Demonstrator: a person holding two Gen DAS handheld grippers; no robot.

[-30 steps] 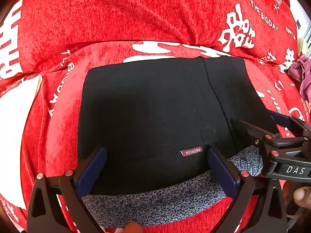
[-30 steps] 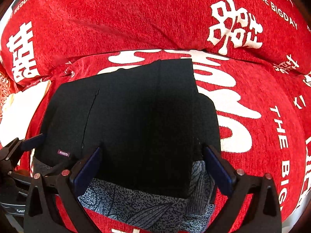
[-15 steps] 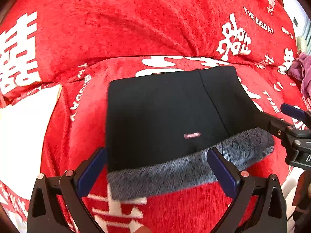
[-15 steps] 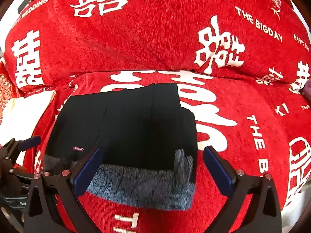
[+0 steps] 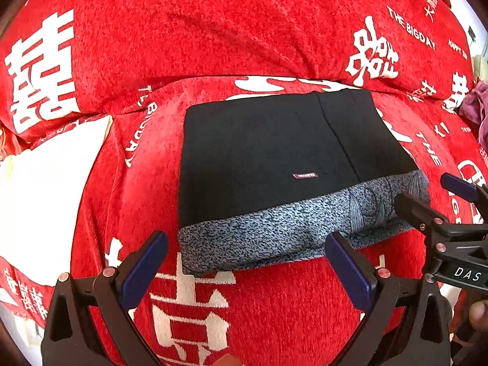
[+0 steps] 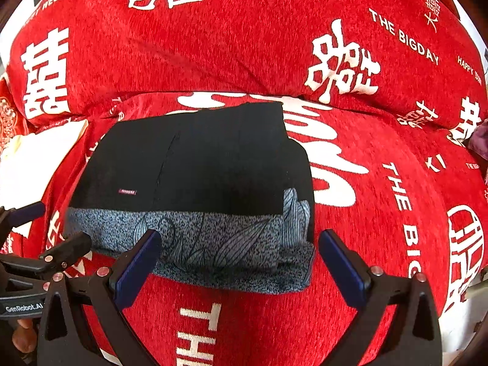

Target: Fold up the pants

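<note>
Broadly, a red cover (image 5: 244,30) printed with white characters and the words "THE BIGDAY" fills both views, draped over a cushioned seat with a backrest rising toward 12 o'clock. On its flat part lie the pants (image 5: 274,158), folded into a compact black rectangle with a speckled grey-blue lining band (image 6: 195,238) showing along the near edge; in the right wrist view they sit just left of centre (image 6: 195,164). A white patch (image 5: 39,201) lies at 9 o'clock in the left wrist view. The left gripper (image 5: 245,267) hovers just short of the band, its blue-padded fingers (image 5: 143,265) spread wide and holding nothing. The right gripper (image 6: 239,260) is likewise wide open and empty, its left finger over the band's near edge; seen from the left wrist, it sits at 3 o'clock (image 5: 433,198). A small maroon label (image 5: 305,175) is sewn on the black cloth. A fingertip (image 5: 477,312) shows at 4 o'clock.
</note>
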